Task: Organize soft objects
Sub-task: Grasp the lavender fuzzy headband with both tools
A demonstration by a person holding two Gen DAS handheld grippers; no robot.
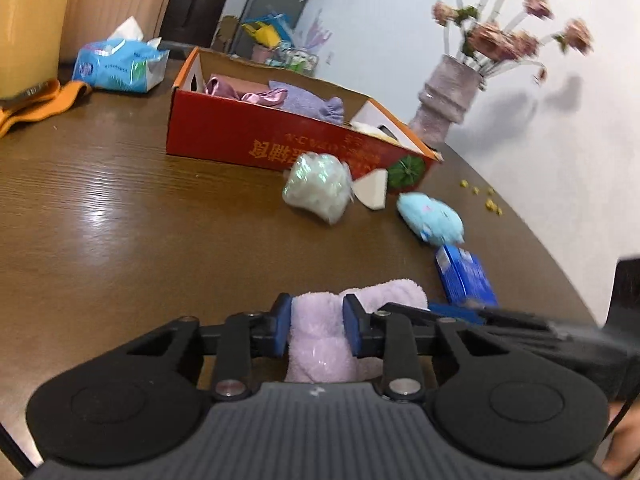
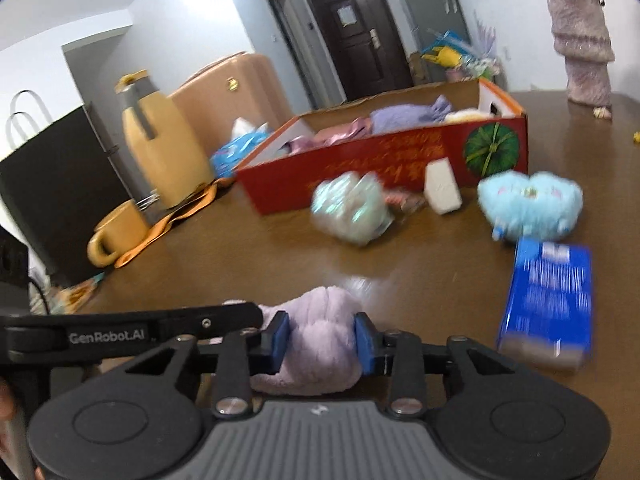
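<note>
A brown wood-grain worktop (image 1: 120,200) carries a red box (image 1: 248,136) near a white wall. In the left wrist view the left gripper (image 1: 316,330) has its blue fingers (image 1: 282,328) pressed into a lilac towel (image 1: 320,344) lying on the worktop; a blue plush (image 1: 432,220) and a blue carton (image 1: 466,276) lie beyond. In the right wrist view the right gripper (image 2: 320,340) pinches the same towel (image 2: 320,344), with the left gripper's arm just beside.
</note>
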